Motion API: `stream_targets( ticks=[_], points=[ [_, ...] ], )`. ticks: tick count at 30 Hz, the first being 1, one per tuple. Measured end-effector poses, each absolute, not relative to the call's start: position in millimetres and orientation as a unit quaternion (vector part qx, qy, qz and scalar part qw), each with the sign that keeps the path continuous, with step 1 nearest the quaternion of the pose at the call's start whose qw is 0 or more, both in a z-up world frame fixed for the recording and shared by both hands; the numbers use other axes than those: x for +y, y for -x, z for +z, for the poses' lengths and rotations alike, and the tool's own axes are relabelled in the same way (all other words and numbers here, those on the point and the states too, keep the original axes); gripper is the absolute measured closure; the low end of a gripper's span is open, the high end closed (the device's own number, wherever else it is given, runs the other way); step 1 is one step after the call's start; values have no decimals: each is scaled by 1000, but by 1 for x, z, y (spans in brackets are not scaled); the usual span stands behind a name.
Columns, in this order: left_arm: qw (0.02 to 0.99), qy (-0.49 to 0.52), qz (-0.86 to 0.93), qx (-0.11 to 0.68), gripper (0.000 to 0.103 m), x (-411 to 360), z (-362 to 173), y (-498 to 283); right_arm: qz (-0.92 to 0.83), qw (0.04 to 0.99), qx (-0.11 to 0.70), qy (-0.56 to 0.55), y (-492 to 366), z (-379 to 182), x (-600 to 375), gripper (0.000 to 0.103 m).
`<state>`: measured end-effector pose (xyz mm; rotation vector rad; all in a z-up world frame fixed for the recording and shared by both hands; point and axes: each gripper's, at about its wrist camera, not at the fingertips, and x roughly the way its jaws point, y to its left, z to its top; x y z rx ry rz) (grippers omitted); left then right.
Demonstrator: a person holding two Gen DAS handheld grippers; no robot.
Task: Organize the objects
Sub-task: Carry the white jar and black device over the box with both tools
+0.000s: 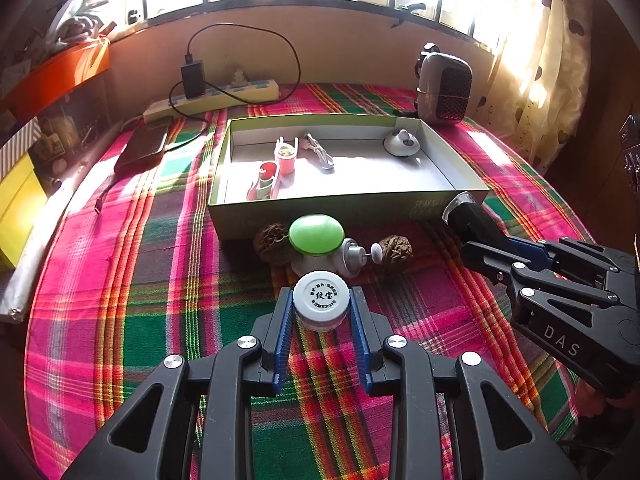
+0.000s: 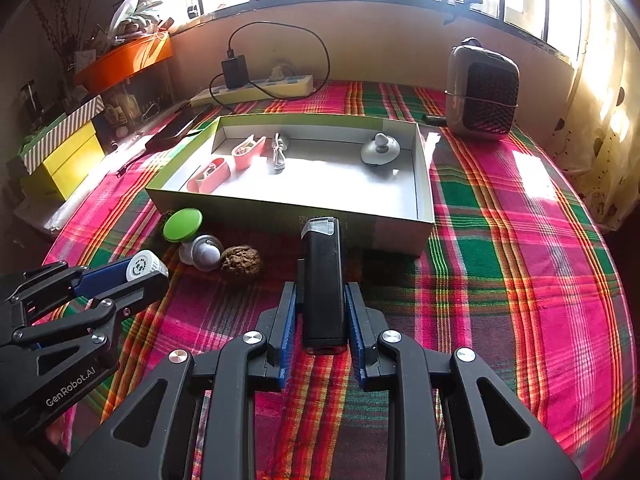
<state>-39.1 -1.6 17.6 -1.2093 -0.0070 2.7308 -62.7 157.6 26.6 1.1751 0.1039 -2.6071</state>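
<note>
Clamped between the jaws of the left gripper point(image 1: 321, 308) is a small white jar point(image 1: 321, 299); a black lighter-like case point(image 2: 323, 280) is pinched by the right gripper point(image 2: 322, 312). Both should be lifted clear over the near wall of the open box point(image 1: 320, 204) and set on its bare floor, apart from the pink clips point(image 1: 286, 156)

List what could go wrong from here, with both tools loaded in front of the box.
1. The left tool pinches the small round jar only at its fingertips, so it could slip out on the way over the box wall.
2. The black device sticks out well beyond the right tool and might clip the box's near wall.
3. The green-capped item and walnuts lie just ahead; a low pass may knock them.
</note>
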Motion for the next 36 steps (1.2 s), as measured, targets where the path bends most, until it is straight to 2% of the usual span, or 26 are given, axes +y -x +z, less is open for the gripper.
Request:
stream_targets(
  ticks=[21,36],
  points=[
    [93,373,923,-8,78,3,55,61,-912,148,29,-382,80,60,158,79],
    [94,376,922,-2,78,6,57,96,-906,156,32,-391,115,64,152,79]
  ],
)
